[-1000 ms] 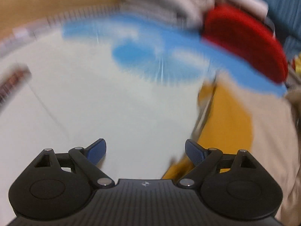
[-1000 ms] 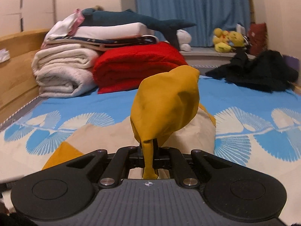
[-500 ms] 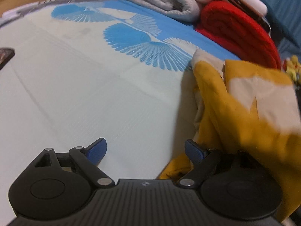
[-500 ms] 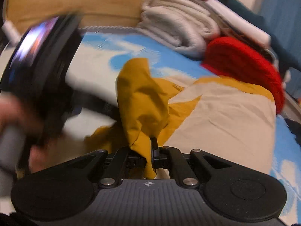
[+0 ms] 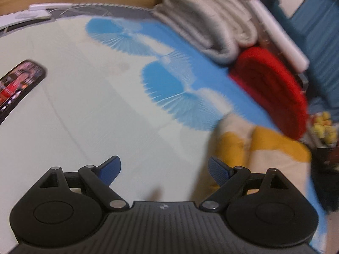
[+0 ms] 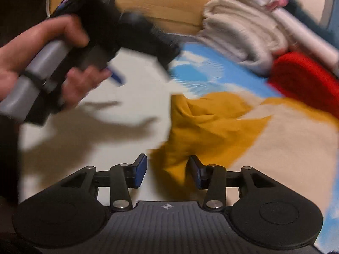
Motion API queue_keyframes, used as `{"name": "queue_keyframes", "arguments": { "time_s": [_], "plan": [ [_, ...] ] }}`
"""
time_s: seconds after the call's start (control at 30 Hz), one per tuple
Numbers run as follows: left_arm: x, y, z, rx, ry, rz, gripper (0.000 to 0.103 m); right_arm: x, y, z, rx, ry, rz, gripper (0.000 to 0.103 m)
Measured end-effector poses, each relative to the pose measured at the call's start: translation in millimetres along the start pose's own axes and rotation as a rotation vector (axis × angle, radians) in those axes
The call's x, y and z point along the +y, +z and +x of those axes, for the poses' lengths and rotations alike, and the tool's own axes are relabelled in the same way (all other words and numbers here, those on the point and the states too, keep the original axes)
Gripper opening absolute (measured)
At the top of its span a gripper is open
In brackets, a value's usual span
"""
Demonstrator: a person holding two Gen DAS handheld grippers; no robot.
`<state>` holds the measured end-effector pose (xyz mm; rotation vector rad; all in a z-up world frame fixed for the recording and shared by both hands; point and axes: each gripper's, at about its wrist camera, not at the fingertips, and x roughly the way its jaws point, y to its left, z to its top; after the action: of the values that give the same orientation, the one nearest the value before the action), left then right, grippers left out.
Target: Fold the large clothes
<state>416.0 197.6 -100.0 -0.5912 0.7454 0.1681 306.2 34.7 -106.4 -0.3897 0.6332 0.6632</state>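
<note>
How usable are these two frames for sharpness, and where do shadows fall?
Left wrist view: soft motion blur over the bedsheet and the mustard-and-cream garment; own tool sharp. Right wrist view: heavier smear on the hand holding the other tool, which throws a dark shadow on the sheet; the fisheye bends the edges in both.

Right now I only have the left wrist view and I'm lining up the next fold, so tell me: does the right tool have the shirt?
Observer: No, the right tool is opening; the yellow shirt lies between its pads, not pinched.
Operator: Where is my left tool from there?
Observer: The left tool is held by a hand above the bedsheet, beside the shirt.
Operator: Holding anything?
Observer: Nothing shows in it.
</note>
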Motion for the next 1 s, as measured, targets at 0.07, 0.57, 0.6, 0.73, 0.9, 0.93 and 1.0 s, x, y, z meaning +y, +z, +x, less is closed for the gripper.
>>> {"name": "queue_keyframes", "arguments": {
  "time_s": [0.07, 0.57, 0.6, 0.73, 0.9, 0.93, 1.0],
  "plan": [
    [-12.0, -0.2, -13.9, 0.007, -0.092, 0.013, 0.093, -6.4, 0.9, -12.6, -0.019, 0.034, 0.071, 0.041],
    [-65.2, -86.0, 46.9, 0.136, 0.083, 0.323, 0.095, -95.6, -67.5, -49.9, -0.026, -0.36, 0.419, 0.043],
    [-61.7, -88.9, 51.4, 0.139, 0.096, 0.323, 0.097, -90.3, -75.3, -40.5, -0.015, -0.353, 0.41, 0.044],
    [-66.8, -97.5, 52.3, 0.08, 0.147, 0.41, 0.103, -80.0, -74.8, -18.0, -0.028, -0.389, 0.343, 0.049],
    [-67.1, -91.4, 45.7, 0.083, 0.143, 0.366, 0.103, -84.3, -73.3, -48.0, -0.039, -0.346, 0.348, 0.048],
    [-65.7, -89.7, 39.6, 0.076, 0.145, 0.374, 0.103, -89.2, -71.8, -59.1, -0.05, -0.338, 0.384, 0.048],
    [-66.9, -88.2, 33.1, 0.061, 0.156, 0.396, 0.103, -95.1, -76.1, -79.6, -0.079, -0.349, 0.452, 0.048]
  ]
}}
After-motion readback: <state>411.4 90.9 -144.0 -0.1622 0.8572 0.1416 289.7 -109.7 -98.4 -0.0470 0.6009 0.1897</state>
